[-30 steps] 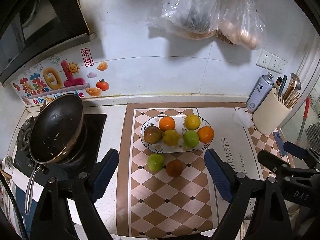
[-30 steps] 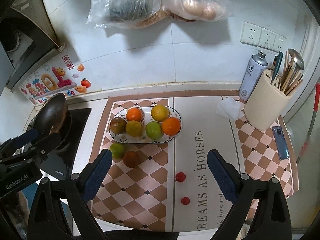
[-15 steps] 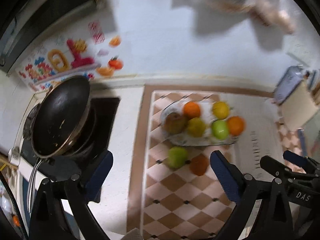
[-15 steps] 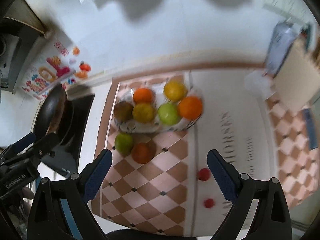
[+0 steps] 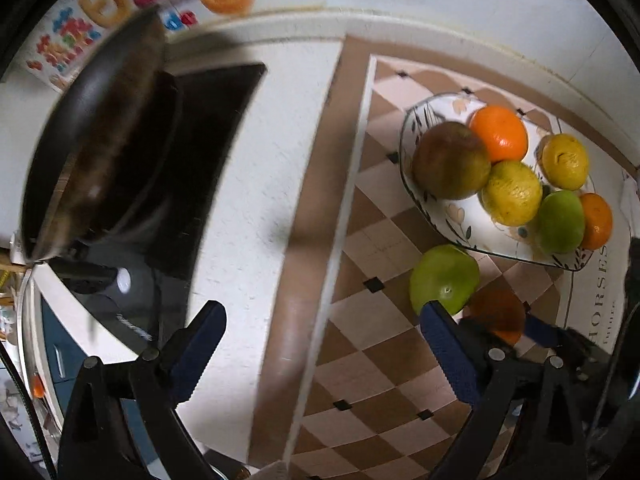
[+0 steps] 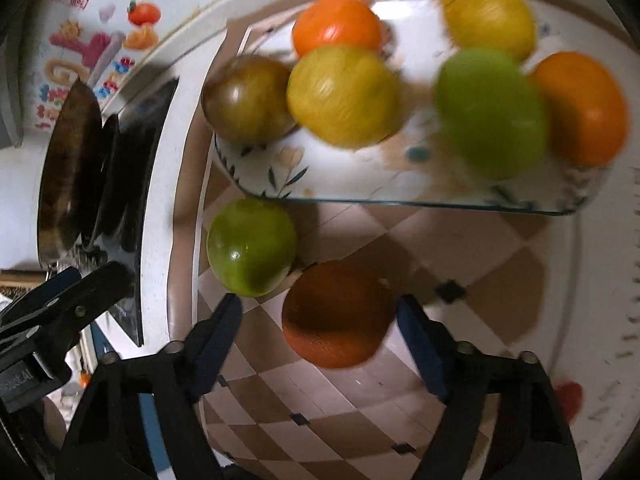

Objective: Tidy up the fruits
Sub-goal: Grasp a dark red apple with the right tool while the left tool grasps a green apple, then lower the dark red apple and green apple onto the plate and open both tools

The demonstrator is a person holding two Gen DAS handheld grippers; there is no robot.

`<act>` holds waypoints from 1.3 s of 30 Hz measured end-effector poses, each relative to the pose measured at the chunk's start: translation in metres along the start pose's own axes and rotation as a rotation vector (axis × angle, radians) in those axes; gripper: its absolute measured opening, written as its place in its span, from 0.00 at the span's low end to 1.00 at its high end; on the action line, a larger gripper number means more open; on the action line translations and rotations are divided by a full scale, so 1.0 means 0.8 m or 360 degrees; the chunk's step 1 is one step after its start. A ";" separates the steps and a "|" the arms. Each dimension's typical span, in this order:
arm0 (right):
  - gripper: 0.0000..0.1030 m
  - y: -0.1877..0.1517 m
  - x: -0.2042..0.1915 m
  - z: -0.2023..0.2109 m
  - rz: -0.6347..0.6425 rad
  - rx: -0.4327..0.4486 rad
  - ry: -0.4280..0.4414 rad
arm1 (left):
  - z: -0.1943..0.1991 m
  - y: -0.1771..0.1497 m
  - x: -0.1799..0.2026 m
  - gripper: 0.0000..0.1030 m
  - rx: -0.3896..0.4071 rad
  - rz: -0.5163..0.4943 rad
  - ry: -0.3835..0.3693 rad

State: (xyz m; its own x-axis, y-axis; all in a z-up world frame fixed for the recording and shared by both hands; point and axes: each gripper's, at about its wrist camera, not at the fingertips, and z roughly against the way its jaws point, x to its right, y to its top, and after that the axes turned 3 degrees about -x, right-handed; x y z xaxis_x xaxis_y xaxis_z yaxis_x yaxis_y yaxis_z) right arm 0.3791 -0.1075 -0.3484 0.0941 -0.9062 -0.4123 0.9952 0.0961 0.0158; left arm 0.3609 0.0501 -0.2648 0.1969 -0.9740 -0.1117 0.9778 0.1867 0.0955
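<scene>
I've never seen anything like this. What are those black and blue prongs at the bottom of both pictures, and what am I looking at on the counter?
No robot here: a person holds a pair of tongs in each hand, and each has a wide-angle camera looking along its two blue-padded fingers. In the right-hand view, the right tongs are open with a dark orange fruit between the fingers, not gripped. Beside it lies a green fruit. Behind them a flowered plate holds six fruits. In the left-hand view, the left tongs are open above the counter, holding nothing. A dark frying pan sits on the stove.
</scene>
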 end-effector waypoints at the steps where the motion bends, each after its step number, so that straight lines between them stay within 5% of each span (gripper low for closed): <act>1: 0.61 0.000 0.000 -0.005 0.0014 -0.0007 -0.0015 | -0.005 0.003 0.004 0.96 -0.0020 -0.0005 -0.0018; 12: 0.58 -0.030 0.064 0.041 -0.0007 0.0007 -0.0161 | -0.055 0.024 0.090 0.95 -0.0158 -0.0268 -0.0195; 14: 0.58 -0.032 0.076 0.048 -0.0027 0.0009 -0.0167 | -0.060 0.024 0.104 0.83 -0.0146 -0.0323 -0.0185; 15: 0.58 -0.033 0.080 0.048 -0.0036 0.0008 -0.0164 | -0.063 0.022 0.113 0.63 -0.0148 -0.0358 -0.0191; 16: 0.58 -0.032 0.086 0.046 -0.0062 0.0000 -0.0149 | -0.065 0.020 0.120 0.54 -0.0148 -0.0383 -0.0154; 19: 0.58 -0.035 0.098 0.045 -0.0117 -0.0013 -0.0111 | -0.062 0.012 0.129 0.51 -0.0097 -0.0444 -0.0077; 31: 0.58 -0.042 0.094 0.040 -0.0096 -0.0007 -0.0109 | -0.047 -0.031 0.110 0.51 -0.0175 -0.0337 -0.0239; 39: 0.57 0.004 0.068 0.124 -0.0082 0.0228 0.0053 | 0.050 0.022 0.082 0.51 -0.0014 -0.0269 -0.0456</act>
State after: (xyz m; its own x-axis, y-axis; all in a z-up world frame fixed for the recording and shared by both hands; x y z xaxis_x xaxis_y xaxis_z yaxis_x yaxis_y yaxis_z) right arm 0.3902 -0.1972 -0.2799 0.0442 -0.8941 -0.4457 0.9924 -0.0122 0.1228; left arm 0.3879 -0.0154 -0.2310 0.0045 -0.9875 0.1576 0.9957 0.0190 0.0906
